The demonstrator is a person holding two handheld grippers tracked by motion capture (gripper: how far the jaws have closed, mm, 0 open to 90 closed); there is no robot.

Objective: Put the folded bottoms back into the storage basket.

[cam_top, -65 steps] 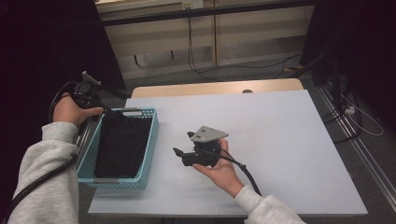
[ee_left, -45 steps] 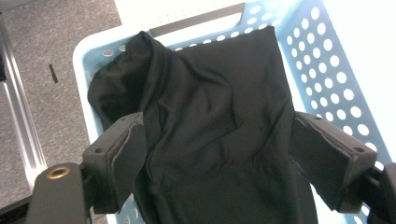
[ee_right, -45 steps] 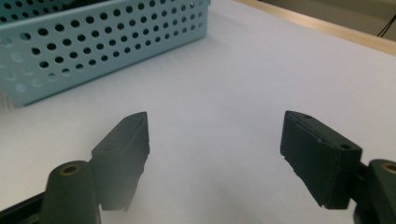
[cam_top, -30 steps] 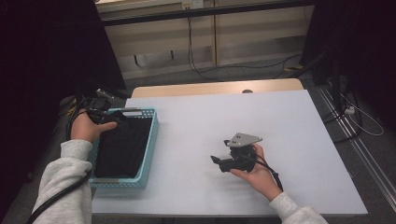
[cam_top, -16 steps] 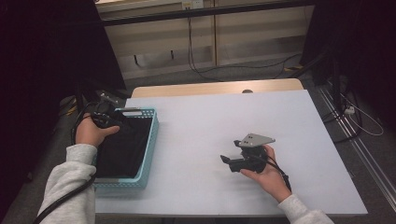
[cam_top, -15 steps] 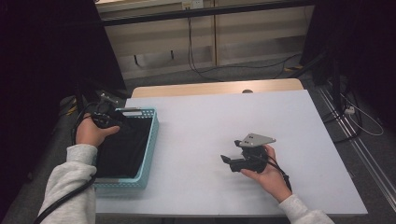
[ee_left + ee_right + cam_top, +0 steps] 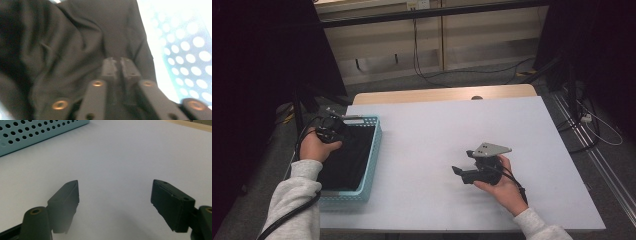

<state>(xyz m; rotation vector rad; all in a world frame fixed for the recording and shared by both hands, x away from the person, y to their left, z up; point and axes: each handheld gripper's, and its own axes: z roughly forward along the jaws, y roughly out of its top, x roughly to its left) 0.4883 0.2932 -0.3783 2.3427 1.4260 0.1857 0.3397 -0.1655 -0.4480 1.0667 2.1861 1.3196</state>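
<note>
Black cloth point(image 7: 344, 157) lies in the light blue perforated basket point(image 7: 373, 150) at the nine o'clock side of the white bench point(image 7: 452, 130). We judge the work at its opening stage: the cloth is gripped, but none of it is out of the basket, so lifting it clear and laying it on the bench remain. Our left tongs point(image 7: 120, 66) have just been closing and are now pressed together on a fold of the cloth, close to the basket wall. The left hand point(image 7: 319, 145) reaches down into the basket's far end, forearm entering from six o'clock. Our right tongs point(image 7: 115, 195) stand spread and empty just above the bare bench, pointing toward nine o'clock, with the right hand point(image 7: 499, 182) cupped under them.
</note>
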